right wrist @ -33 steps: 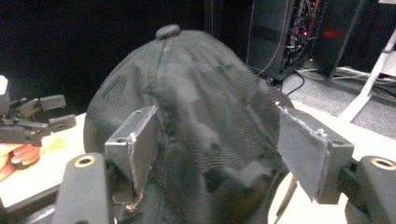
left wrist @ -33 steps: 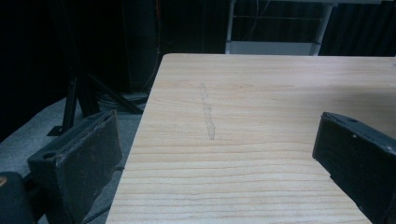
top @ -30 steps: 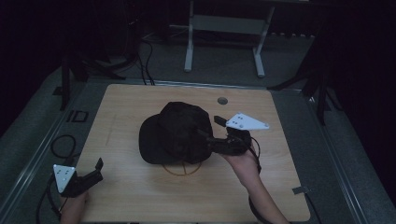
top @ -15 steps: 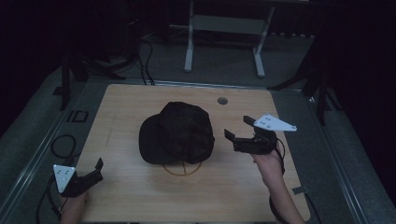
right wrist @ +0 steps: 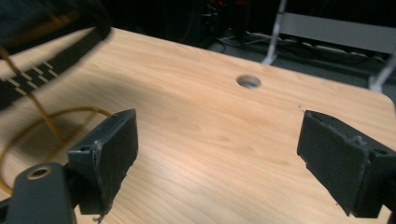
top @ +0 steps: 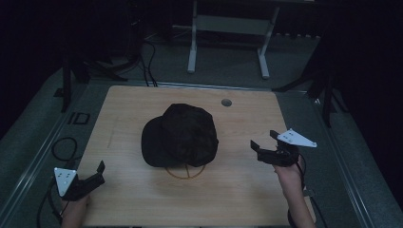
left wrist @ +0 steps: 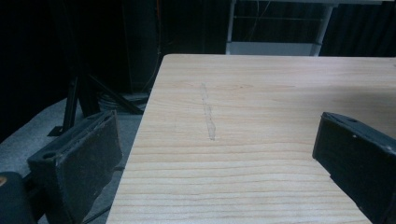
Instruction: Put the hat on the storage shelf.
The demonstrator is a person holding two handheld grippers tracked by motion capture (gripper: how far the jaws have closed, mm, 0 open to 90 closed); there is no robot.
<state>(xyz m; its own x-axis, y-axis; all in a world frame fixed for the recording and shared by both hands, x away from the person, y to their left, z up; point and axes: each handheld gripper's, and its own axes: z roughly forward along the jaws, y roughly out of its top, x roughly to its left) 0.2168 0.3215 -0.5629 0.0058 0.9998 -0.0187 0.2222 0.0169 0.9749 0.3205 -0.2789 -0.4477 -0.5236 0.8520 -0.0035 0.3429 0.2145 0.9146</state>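
A black cap (top: 183,135) lies in the middle of the wooden table (top: 237,190), over a yellow ring drawn on the wood (top: 186,172). My right gripper (top: 263,141) is open to the right of the cap, a hand's width away, holding nothing. In the right gripper view its jaws stand wide apart around bare wood (right wrist: 219,140), with the cap's strap (right wrist: 51,65) at upper left. My left gripper (top: 97,173) rests open at the table's front left corner. The left gripper view has bare tabletop (left wrist: 233,140) between the jaws.
A round cable hole (top: 226,102) sits near the table's far edge. White desk legs (top: 192,42) stand on the dark floor behind. Cables (top: 62,147) lie on the floor to the left. The table's left edge (left wrist: 140,135) runs beside the left gripper.
My right gripper has let go of the cap and drawn back to the right, away from it. The cap has settled flat. The left gripper has not moved.
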